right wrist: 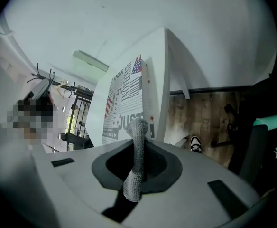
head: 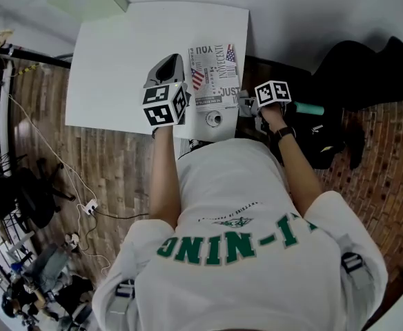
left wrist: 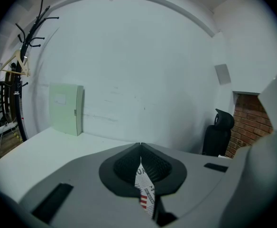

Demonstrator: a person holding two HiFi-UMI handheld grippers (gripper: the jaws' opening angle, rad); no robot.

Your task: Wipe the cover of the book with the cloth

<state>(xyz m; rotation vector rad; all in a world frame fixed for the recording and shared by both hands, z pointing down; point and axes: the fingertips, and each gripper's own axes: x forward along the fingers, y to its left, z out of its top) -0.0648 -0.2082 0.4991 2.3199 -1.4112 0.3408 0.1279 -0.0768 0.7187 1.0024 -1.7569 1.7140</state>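
The book [head: 214, 71], its cover printed like a newspaper with a flag, lies flat on the white table [head: 119, 67] near the front right corner. My left gripper [head: 170, 62] hovers at the book's left edge with its jaws shut. In the left gripper view [left wrist: 141, 147] a sliver of the printed cover [left wrist: 144, 194] shows in the slit behind the touching tips. My right gripper [head: 246, 106] is at the book's near right corner, shut on a grey knitted cloth [right wrist: 137, 160]. The cloth sticks out past the tips [right wrist: 139, 133] toward the cover [right wrist: 124, 99].
A pale green board [left wrist: 66, 109] leans on the wall at the table's far left. A black chair [head: 357, 67] and a teal object [head: 310, 109] stand right of the table. A coat rack [left wrist: 32, 32] stands far left. The table's right edge [right wrist: 163, 80] drops to wood floor.
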